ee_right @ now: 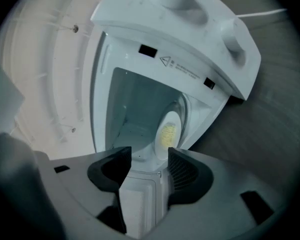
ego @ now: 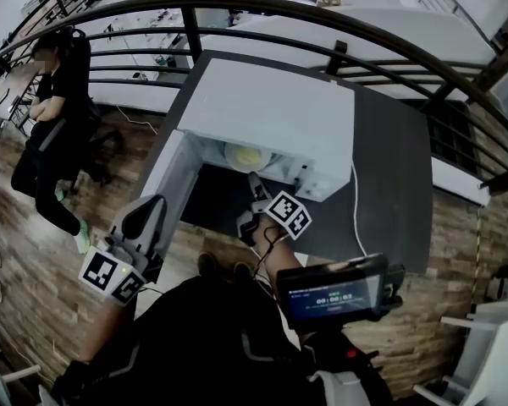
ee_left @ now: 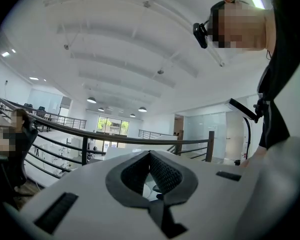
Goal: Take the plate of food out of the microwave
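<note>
A small screen (ego: 334,294) shows a row of pale digits, perhaps a timer, too blurred to read. The microwave (ee_right: 175,14) carries a warning triangle (ee_right: 164,60) beside illegible small print along its front edge.

Black clothing (ego: 212,337) and dark shoes (ego: 208,266) are worn. The left claw (ee_left: 150,154) and the right claw (ee_right: 149,154) are made with pale grey bodies and dark ribbed pads (ee_right: 182,171). A cube (ego: 288,214) with black-and-white square markers is fixed on each. A thin black cable (ego: 271,239) is seen by the right one.
</note>
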{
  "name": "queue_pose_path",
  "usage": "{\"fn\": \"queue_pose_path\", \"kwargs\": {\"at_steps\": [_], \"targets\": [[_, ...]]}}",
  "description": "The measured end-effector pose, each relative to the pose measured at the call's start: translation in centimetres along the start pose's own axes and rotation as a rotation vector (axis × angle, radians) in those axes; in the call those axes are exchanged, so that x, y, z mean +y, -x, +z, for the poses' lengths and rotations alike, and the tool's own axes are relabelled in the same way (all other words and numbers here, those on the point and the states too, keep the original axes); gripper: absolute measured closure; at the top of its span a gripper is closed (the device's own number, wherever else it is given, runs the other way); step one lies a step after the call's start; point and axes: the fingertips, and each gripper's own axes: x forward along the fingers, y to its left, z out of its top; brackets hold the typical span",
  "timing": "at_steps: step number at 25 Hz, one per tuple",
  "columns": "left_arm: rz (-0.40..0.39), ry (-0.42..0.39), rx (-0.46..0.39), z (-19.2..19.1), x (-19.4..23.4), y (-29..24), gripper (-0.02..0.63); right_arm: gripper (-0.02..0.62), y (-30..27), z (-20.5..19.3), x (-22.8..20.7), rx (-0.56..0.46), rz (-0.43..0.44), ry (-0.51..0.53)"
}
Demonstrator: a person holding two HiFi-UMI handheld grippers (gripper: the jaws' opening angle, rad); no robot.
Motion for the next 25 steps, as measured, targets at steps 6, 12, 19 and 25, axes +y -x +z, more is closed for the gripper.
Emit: {"fn": "queue_pose_path", "kwargs": {"at_steps": [6, 12, 19, 25], "targets": [[-0.001, -0.016, 0.014, -0.3, 1.9, 0.0, 0.603, 0.376, -3.3, -1.5, -3.3, 0.001, -0.070, -0.106], [0.003, -0.023, 0.052, -0.9, 2.8, 0.0, 0.603, 0.376, -5.2, -1.5, -5.0, -0.037, -0.076, -0.228], [-0.007, -0.019, 0.082, -1.8, 3.5, -0.2, 0.603, 0.409, -6.7, -1.2, -4.6, -0.073, -0.029, -0.356], [-0.003, -0.033, 0.097, -1.9, 3.7, -0.3, 0.603, 0.445, -7.1, -0.8, -5.4, -0.089, -0.031, -0.408]]}}
